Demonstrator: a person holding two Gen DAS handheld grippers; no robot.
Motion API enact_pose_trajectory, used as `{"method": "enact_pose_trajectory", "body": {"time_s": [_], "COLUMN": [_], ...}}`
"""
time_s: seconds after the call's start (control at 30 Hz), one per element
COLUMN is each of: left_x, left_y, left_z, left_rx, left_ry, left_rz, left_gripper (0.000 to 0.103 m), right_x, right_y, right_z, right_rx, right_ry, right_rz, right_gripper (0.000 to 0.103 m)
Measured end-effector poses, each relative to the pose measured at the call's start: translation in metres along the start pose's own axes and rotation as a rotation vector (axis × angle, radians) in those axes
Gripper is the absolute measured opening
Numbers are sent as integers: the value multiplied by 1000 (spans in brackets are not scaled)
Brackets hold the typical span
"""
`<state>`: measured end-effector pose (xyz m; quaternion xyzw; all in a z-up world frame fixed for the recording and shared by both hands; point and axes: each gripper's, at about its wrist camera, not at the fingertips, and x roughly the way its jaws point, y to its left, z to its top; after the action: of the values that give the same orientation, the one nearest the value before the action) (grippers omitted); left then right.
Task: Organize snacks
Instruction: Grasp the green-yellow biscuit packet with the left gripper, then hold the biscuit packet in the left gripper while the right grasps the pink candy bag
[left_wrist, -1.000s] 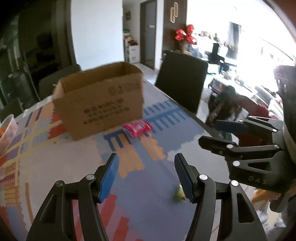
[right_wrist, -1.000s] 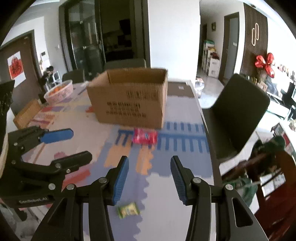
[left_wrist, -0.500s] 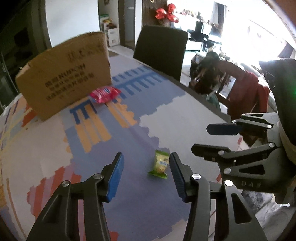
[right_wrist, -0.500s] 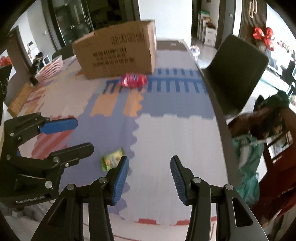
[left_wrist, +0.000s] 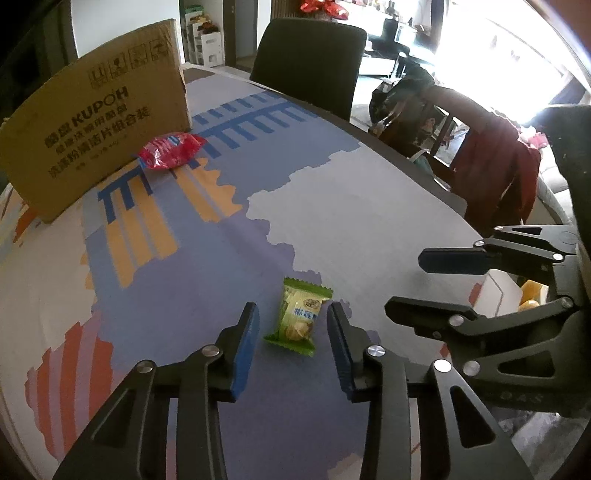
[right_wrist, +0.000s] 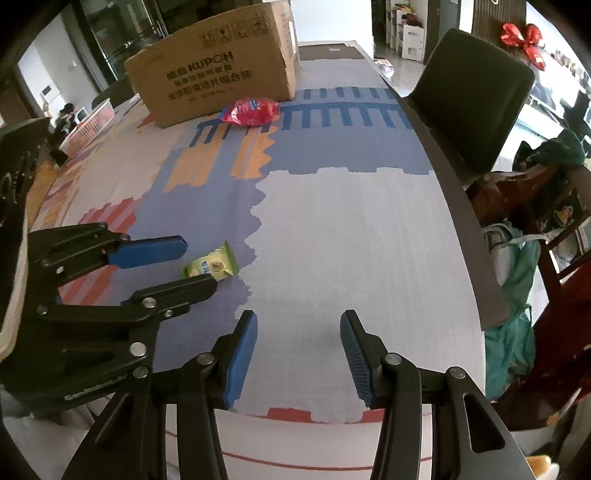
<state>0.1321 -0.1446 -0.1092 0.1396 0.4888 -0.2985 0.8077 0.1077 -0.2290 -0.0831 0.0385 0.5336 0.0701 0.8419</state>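
Left claw (left_wrist: 291, 330), fingers apart, straddles the green snack (left_wrist: 298, 320) lying flat on the worktop (left_wrist: 351, 229); right claw (right_wrist: 298, 345), also apart and holding nothing, hovers just right of it. Far left, a red snack (left_wrist: 170, 150) lies against the cardboard box (left_wrist: 99, 110).

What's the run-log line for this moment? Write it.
phase: pre-grasp | left gripper: open, straddling green snack packet | right gripper: open, idle | red snack packet: beside cardboard box
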Motion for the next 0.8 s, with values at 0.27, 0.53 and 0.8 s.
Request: {"method": "enact_pose_trajectory", "body": {"time_s": [0.27, 0.53, 0.8], "left_x": [11, 4, -20], "left_y": [0, 11, 34], "left_z": [-1, 0, 10], "left_rx": [-2, -65, -147], "left_ry": [11, -18, -91], "left_rz": [-2, -19, 31], "left_gripper": [30, 21, 21], "right_x": [3, 7, 7], "right_y": [-3, -2, 5], "right_z": [3, 7, 22], "right_rx": [7, 6, -4], "right_ry": [5, 6, -23], "right_rz": [2, 5, 20], "right_gripper": [48, 48, 48]}}
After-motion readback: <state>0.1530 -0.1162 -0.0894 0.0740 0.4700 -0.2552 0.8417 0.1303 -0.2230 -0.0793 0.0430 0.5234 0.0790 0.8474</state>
